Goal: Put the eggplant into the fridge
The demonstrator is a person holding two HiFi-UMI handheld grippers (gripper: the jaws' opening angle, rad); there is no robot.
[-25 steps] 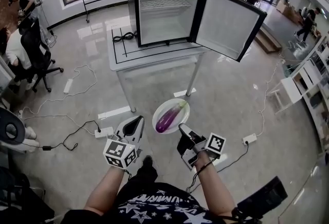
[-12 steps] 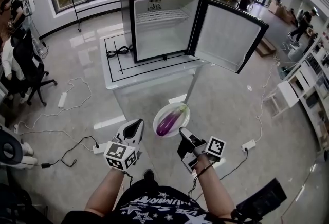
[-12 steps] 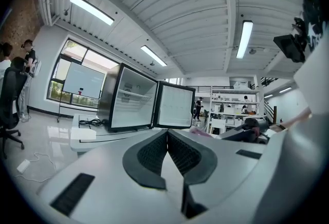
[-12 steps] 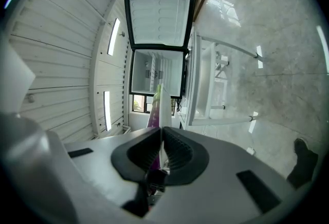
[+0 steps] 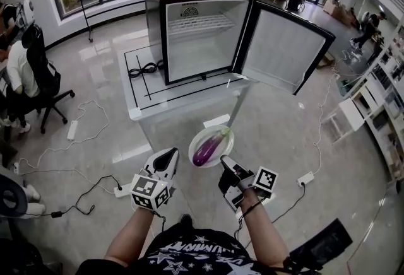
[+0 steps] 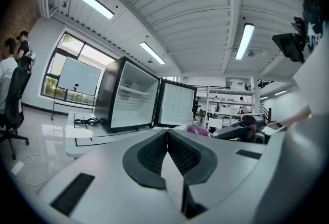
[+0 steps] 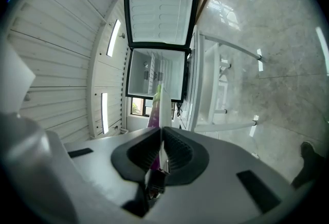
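Holding the near rim of the plate [image 5: 223,154], the right gripper [image 5: 223,159] has its jaws pressed together on that thin edge; the right gripper view shows the plate edge-on between the pads. The eggplant [image 5: 210,146] lies on the plate, not in the jaws themselves; it sits just ahead of the right jaws and slightly to their left. Its long axis runs from near-left to far-right in the head view, with the paler stem end pointing away from the person. The left gripper [image 5: 170,152] hangs just beside the plate on its left; its jaws are closed pad to pad with nothing between them.

The fridge [image 5: 199,34] stands on a white table [image 5: 142,94], well apart from the plate, ahead and slightly left; its door [image 5: 278,46] is swung wide to the right and the opening faces the person. Judgement: the carrying phase is in hand; the right gripper is the nearer and the only one loaded, so the coming move turns on bringing the plate forward and level to the opening, since the eggplant rests loose and could roll.

Count: one eggplant; one plate; one fridge, showing one wire shelf; one table; two grippers.
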